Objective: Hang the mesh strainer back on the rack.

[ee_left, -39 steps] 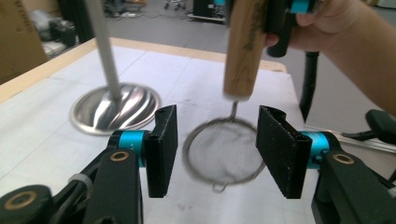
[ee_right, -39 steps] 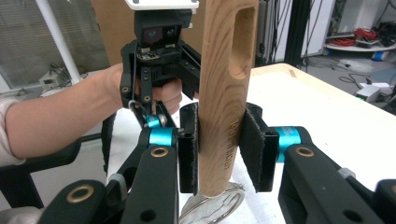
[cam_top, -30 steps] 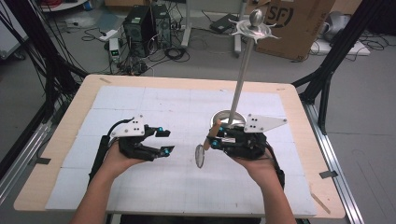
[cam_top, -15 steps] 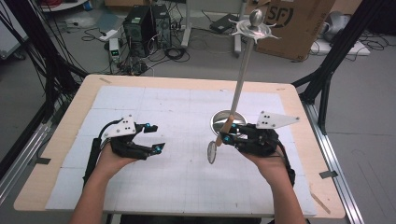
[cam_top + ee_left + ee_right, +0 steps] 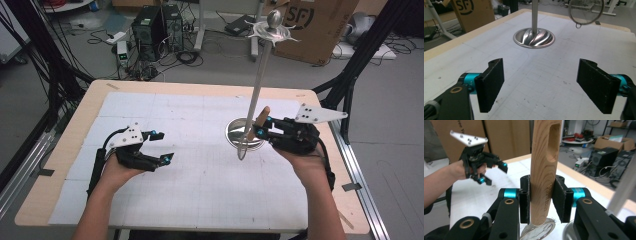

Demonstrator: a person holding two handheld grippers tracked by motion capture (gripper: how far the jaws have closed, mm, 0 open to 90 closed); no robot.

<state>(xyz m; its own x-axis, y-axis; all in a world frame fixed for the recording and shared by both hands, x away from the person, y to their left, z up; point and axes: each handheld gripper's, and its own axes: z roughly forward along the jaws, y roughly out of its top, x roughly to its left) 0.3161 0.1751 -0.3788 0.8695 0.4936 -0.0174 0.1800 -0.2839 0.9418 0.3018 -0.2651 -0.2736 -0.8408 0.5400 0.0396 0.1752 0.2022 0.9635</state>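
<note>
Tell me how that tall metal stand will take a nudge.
The stand is probably top-heavy: thin, with a hooked top high above a small round base, so a high bump may tip it. The polished base likely slides on the table.

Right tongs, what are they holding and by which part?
The right tongs clamp a strainer's wooden handle near its lower end. The left tongs hold nothing.
</note>
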